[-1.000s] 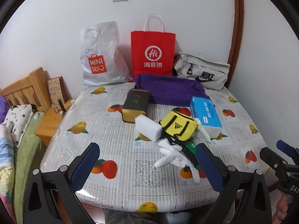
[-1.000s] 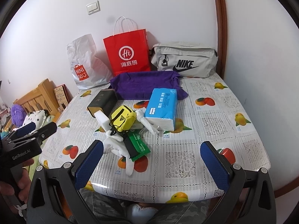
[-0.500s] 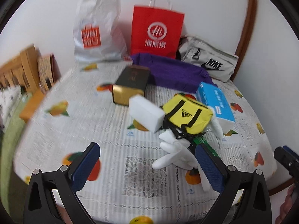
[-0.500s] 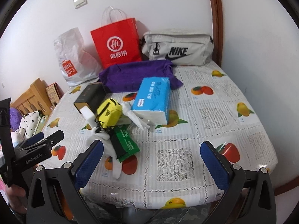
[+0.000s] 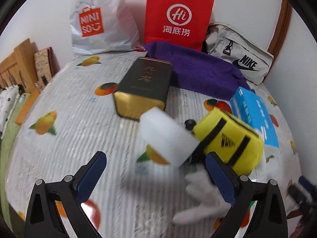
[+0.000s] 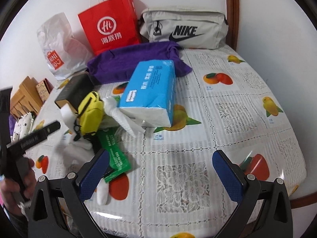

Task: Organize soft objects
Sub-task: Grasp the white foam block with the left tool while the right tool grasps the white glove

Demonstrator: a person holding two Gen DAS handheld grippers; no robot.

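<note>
Left hand-held gripper (image 5: 155,175) hovers wide open and empty before the white sponge block (image 5: 166,136) on the tabletop (image 5: 79,119); light and squashy, it looks best pinched across its short sides.

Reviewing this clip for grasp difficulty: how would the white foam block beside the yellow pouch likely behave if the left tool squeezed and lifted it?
The white foam block looks like sponge, so it would probably compress between the pads and feel very light. Its flat faces suggest it won't roll. It leans against the yellow pouch, so lifting it may nudge that.
</note>
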